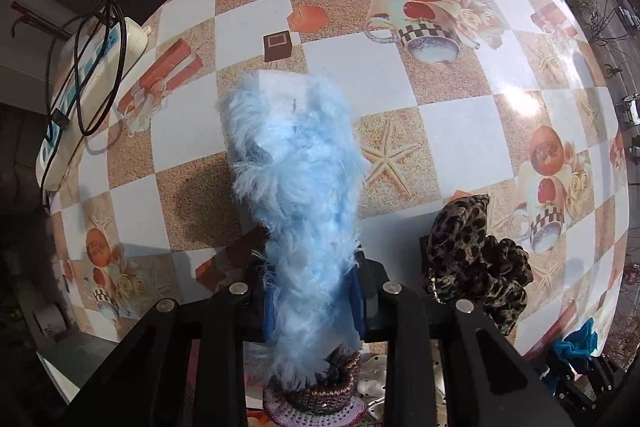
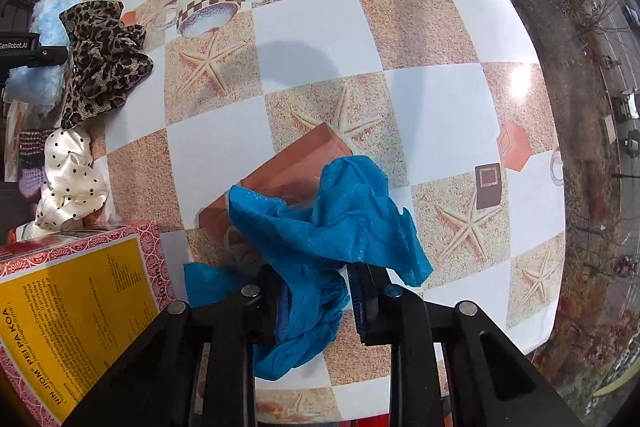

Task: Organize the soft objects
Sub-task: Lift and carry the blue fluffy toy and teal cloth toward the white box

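Note:
My left gripper (image 1: 314,301) is shut on a fluffy light-blue scrunchie (image 1: 296,179) and holds it above the table. It also shows at the left edge of the right wrist view (image 2: 50,23). My right gripper (image 2: 316,301) is shut on a thin teal fabric piece (image 2: 332,223) that drapes over the fingers. A leopard-print scrunchie (image 1: 476,259) lies right of my left gripper and shows in the right wrist view (image 2: 106,55). A cream polka-dot scrunchie (image 2: 70,183) and a crocheted brown-and-lilac piece (image 1: 320,393) lie near it.
The table (image 1: 440,131) has a glossy checkered cloth with starfish and cup prints. A red-and-yellow box (image 2: 76,311) stands at the lower left of the right wrist view. A white power strip (image 1: 88,95) with black cables lies at the table's left edge.

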The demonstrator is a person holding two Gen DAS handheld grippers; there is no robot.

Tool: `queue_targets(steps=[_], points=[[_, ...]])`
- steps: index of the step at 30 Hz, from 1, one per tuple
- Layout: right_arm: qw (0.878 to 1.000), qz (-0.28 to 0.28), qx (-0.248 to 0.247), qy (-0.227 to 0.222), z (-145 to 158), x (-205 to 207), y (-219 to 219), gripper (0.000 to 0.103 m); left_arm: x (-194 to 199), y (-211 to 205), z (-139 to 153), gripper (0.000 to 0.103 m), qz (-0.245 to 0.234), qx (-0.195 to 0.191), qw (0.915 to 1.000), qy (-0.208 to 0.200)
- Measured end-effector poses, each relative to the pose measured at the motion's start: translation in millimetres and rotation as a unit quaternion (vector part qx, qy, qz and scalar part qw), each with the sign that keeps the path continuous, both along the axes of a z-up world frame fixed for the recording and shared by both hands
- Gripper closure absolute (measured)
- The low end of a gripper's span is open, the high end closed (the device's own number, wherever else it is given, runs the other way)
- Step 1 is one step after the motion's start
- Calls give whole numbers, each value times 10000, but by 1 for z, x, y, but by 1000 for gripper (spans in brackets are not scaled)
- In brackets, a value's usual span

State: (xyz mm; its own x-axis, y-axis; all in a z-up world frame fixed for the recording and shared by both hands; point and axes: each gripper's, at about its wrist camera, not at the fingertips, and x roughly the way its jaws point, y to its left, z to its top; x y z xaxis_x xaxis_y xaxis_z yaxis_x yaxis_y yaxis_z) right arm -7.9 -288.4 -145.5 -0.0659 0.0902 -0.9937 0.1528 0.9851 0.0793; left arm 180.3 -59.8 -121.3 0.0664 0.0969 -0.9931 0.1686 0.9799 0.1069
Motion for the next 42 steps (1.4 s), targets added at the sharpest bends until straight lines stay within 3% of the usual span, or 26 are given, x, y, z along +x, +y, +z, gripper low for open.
queue_targets(steps=[6,11,42], points=[[9989,-397,219,-84,19,0,-17,77,-19,-5,42,71,-128,55,9986,-519],[9980,-499,282,-266,41,5,-22,77,-32,-5,65,71,-237,-24,9971,-717],[9896,-664,362,-1223,143,17,5,77,-94,29,139,71,-274,-210,9903,-1344]])
